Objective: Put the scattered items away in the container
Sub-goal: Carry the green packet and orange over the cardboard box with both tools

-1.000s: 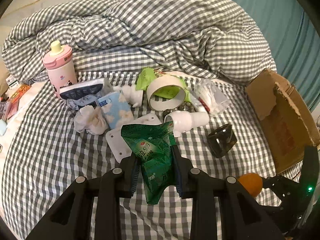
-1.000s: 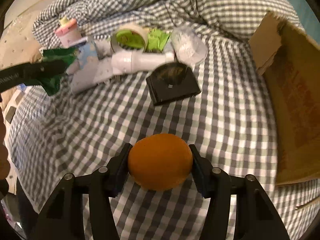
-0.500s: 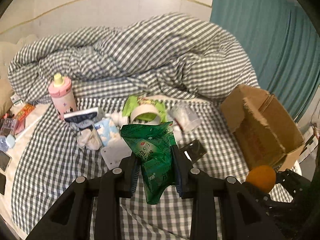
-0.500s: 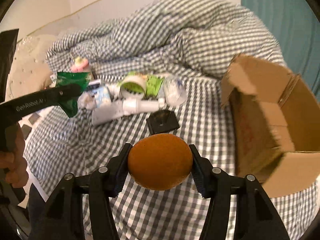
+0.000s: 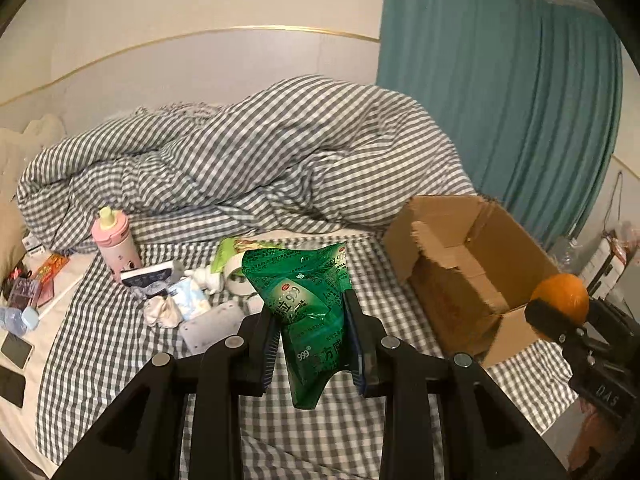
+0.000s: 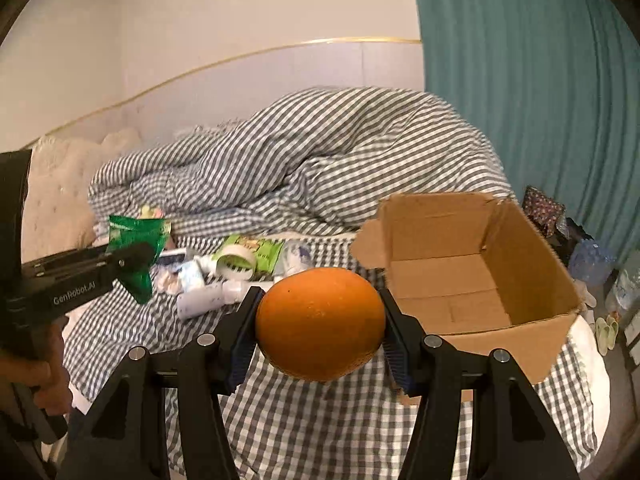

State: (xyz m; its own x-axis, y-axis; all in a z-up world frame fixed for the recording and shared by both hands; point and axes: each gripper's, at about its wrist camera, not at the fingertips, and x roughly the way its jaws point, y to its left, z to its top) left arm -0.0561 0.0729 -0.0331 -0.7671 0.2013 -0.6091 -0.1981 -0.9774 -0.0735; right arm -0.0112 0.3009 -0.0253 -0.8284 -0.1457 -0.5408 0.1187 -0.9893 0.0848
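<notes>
The left gripper (image 5: 312, 336) is clamped on a green packet (image 5: 310, 304) printed "999", and the right gripper (image 6: 320, 332) on an orange (image 6: 320, 324), both held above the checked bed (its near edge shows below). Beyond lies open sheet, then the open-topped cardboard box (image 6: 472, 280) at the bed's right edge; the left tool reads "GenRobot.AI".

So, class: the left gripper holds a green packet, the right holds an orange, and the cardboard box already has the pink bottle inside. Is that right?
Not quite. The box is empty in the right wrist view; the pink bottle stands on the bed. The left gripper does hold the green packet, the right gripper the orange.
</notes>
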